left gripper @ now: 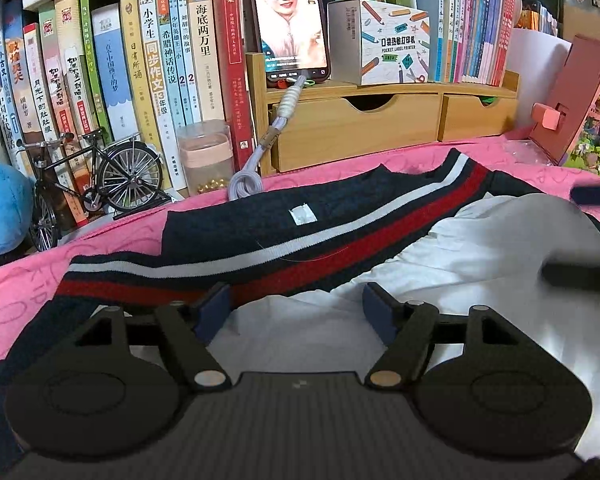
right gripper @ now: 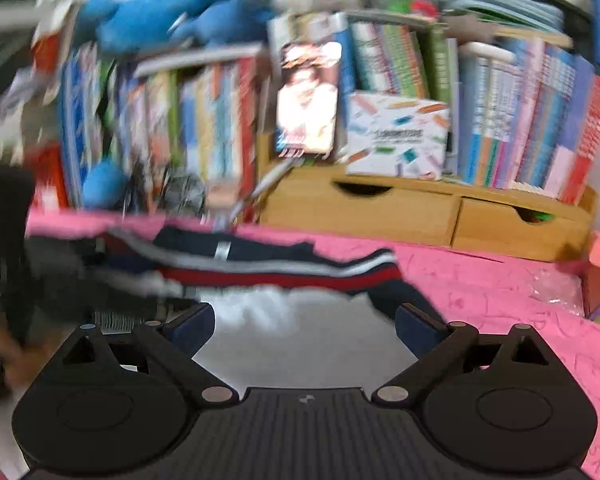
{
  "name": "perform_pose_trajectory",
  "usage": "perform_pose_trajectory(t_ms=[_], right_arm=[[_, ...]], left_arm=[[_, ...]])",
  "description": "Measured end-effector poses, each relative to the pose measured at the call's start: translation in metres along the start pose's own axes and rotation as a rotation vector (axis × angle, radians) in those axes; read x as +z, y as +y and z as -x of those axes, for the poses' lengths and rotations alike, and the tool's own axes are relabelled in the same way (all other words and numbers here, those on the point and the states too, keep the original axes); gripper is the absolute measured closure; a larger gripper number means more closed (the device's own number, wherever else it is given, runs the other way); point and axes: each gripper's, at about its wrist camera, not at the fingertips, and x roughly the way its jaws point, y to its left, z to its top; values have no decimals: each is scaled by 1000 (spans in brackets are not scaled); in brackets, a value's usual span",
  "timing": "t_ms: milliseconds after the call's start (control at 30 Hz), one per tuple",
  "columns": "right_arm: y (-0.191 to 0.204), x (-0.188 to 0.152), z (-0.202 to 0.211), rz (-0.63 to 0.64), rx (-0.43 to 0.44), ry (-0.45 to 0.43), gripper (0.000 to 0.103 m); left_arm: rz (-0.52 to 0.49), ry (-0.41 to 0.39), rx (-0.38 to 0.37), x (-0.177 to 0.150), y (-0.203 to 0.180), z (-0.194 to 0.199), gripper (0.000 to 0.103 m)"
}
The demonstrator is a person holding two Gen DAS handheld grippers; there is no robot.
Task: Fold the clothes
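While both stand agape, left tongs (left gripper: 292, 312) and right tongs (right gripper: 305, 326) hover empty over the garment (left gripper: 320, 216).

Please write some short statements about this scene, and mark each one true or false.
1. The garment lies on a pink cover. True.
2. The left gripper has its jaws shut on the striped band. False: the jaws stand open, with white cloth showing between them.
3. A phone with a lit screen stands on the wooden drawer unit. True.
4. The model bicycle lies on top of the garment. False: it stands upright beside the books, off the garment.
5. The right gripper is open. True.
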Motion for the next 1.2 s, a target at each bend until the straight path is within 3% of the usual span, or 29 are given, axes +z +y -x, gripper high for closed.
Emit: perform_pose_trajectory(t_ms=[100, 300, 400, 500, 600, 700, 767, 933, 1067, 1200], right_arm=[[-6, -16, -22, -27, -24, 78, 2], [-3, -18, -30, -13, -36, 112, 0], [-4, -20, -30, -18, -33, 113, 0], [-3, -18, -31, -18, -36, 112, 0], [-4, -17, -29, -17, -36, 109, 0], [-4, -16, -30, -16, -39, 108, 0], [-4, -15, -30, -15, -40, 106, 0], [-4, -15, -29, -14, -39, 102, 0], [-6, -16, -27, -17, -28, 93, 0], [-9, -18, -8, -17, -33, 81, 0]], left_arm=[[4, 2, -1, 1, 1, 0, 29], [-36, 8, 34, 0, 0, 9, 29], [-46, -6, 77, -4, 9, 49, 27], [-1, -77, 110, -16, 25, 110, 19], [-59, -123, 260, -36, 23, 146, 14], [-195, -66, 407, -63, 12, 143, 14], [-221, -3, 447, -76, 16, 135, 13], [-44, 8, 402, -79, 49, 144, 7], [-43, -12, 398, -89, 52, 147, 5], [29, 4, 365, -89, 62, 147, 0]])
